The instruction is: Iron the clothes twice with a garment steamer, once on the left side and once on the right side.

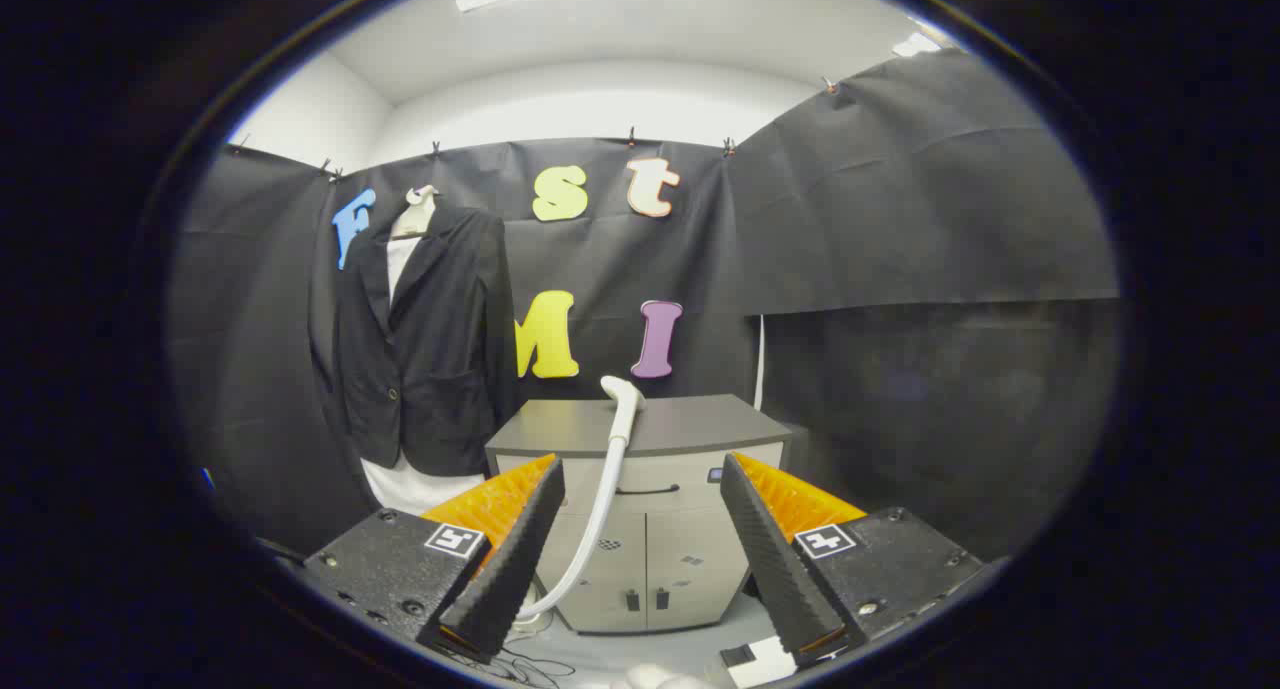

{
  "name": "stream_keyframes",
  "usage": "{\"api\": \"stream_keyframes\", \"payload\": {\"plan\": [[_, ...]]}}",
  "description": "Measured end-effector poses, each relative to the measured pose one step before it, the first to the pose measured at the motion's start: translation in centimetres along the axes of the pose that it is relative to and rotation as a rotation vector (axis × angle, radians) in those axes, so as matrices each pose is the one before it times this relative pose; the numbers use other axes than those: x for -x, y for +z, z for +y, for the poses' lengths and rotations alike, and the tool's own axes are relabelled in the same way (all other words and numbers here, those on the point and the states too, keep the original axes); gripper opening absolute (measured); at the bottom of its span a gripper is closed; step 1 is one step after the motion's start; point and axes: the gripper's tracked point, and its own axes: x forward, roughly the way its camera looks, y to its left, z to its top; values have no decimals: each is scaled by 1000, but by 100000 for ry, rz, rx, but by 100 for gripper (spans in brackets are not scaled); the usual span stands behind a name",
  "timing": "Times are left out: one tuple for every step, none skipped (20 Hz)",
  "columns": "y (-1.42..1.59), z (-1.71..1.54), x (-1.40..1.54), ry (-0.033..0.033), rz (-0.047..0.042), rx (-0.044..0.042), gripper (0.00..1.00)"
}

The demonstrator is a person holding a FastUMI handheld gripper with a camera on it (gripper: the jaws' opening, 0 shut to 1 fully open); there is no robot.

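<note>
The gripper (640, 529) is wide apart, holding nothing; the steamer head (622, 394) rests on the cabinet's (690, 424) front edge; the jacket (425, 339) hangs beside it.

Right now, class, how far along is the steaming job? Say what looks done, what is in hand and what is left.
Nothing looks done: the steamer head rests on the cabinet, its hose trailing to the floor. In hand: nothing; the gripper is open and empty, facing the cabinet. Left: gripping the steamer, then steaming the left and right sides of the black jacket hanging beyond.
</note>
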Motion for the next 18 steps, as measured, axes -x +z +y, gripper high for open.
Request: {"api": "stream_keyframes", "payload": {"plan": [[42, 135, 82, 185, -8, 376, 98], [85, 125, 73, 121, 188, 88, 98], [203, 34, -26, 71, 60, -230, 98], [210, 139, -218, 89, 127, -52, 98], [127, 217, -238, 70, 158, 6, 98], [315, 169, -84, 73, -259, 24, 98], [210, 110, 67, -51, -229, 97, 98], [237, 144, 80, 110, -216, 250, 98], [290, 177, 46, 299, -817, 540, 98], [313, 213, -15, -96, -764, 849, 98], [117, -45, -162, -205, -196, 609, 98], [-25, 183, -115, 154, 273, -96, 98], [-100, 170, -66, 62, 667, -750, 98], [64, 226, -83, 501, 491, -520, 98], [3, 121, -175, 11, 568, -95, 98], [265, -111, -54, 82, 92, 284, 98], [397, -59, -187, 145, 1, 412, 98], [511, -266, -261, -559, -438, -24, 98]]}}
